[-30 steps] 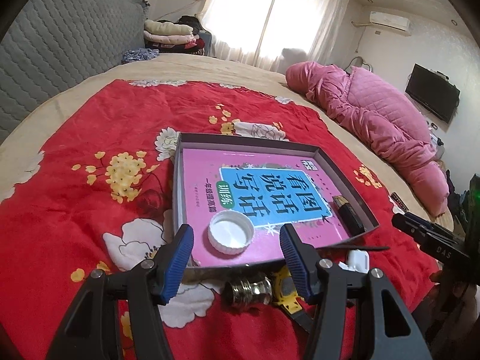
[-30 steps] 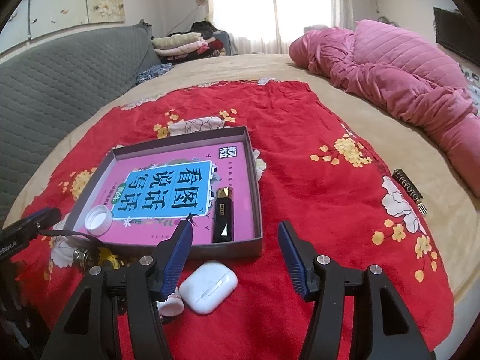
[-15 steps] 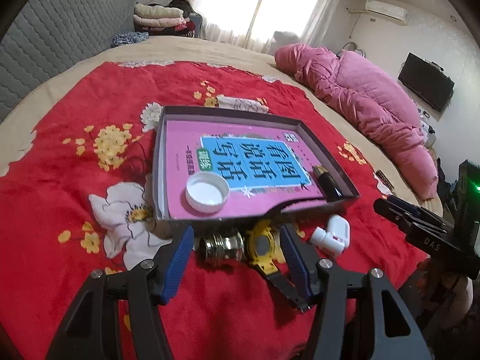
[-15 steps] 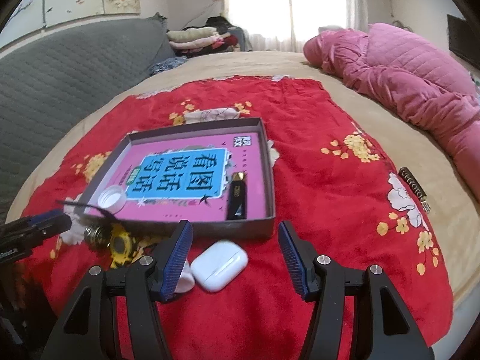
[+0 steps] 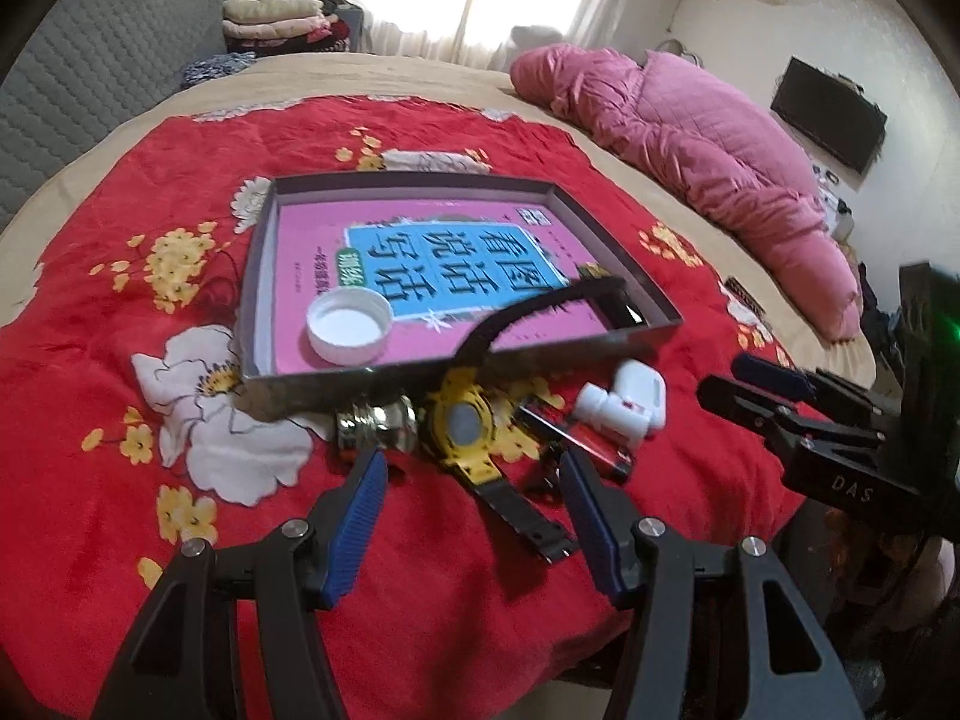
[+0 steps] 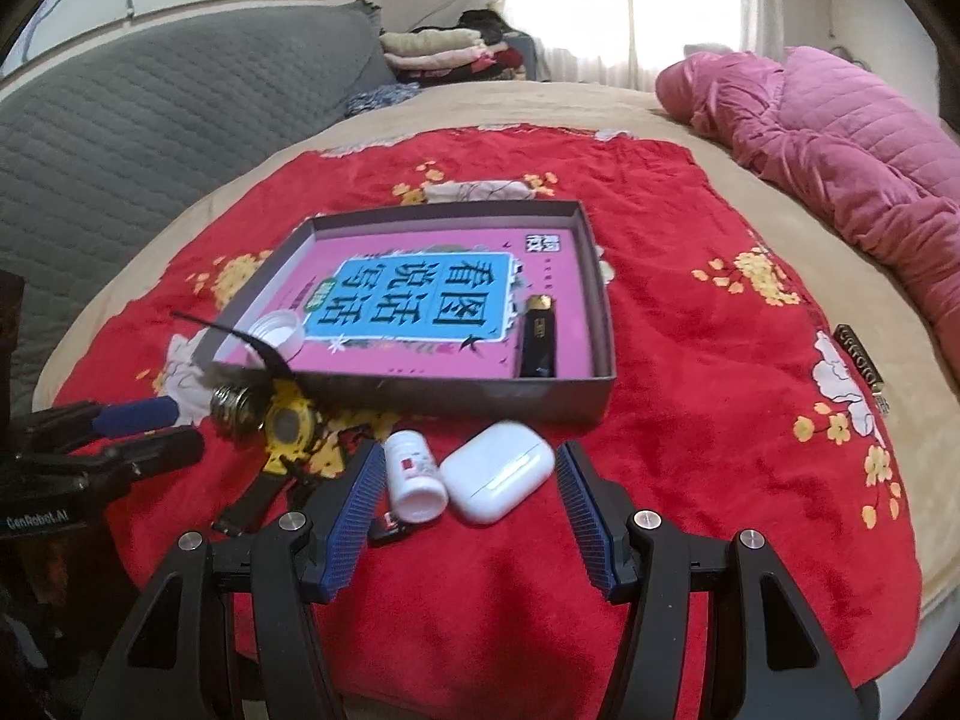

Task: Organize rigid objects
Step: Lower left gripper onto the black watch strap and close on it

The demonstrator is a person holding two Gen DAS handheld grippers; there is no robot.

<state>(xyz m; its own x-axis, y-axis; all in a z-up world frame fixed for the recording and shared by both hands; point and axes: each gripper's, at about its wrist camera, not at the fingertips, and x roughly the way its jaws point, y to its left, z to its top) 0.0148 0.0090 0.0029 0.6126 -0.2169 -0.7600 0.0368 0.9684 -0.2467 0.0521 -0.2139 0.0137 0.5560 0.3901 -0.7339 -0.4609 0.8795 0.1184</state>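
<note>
**Both hand-held grippers poised over loose items at the near wall of the grey tray.**
The yellow watch lies on the red blanket just outside the tray, one strap draped over the tray's near wall, beside a metal fitting. The left hand-held gripper hangs over it, fingers apart and empty. The right hand-held gripper, likewise spread, brackets the white bottle and earbud case. Inside the tray are a white cap and black lighter. Judgement: close on the watch body, not the limp strap, and lift clear of the wall before crossing.
</note>
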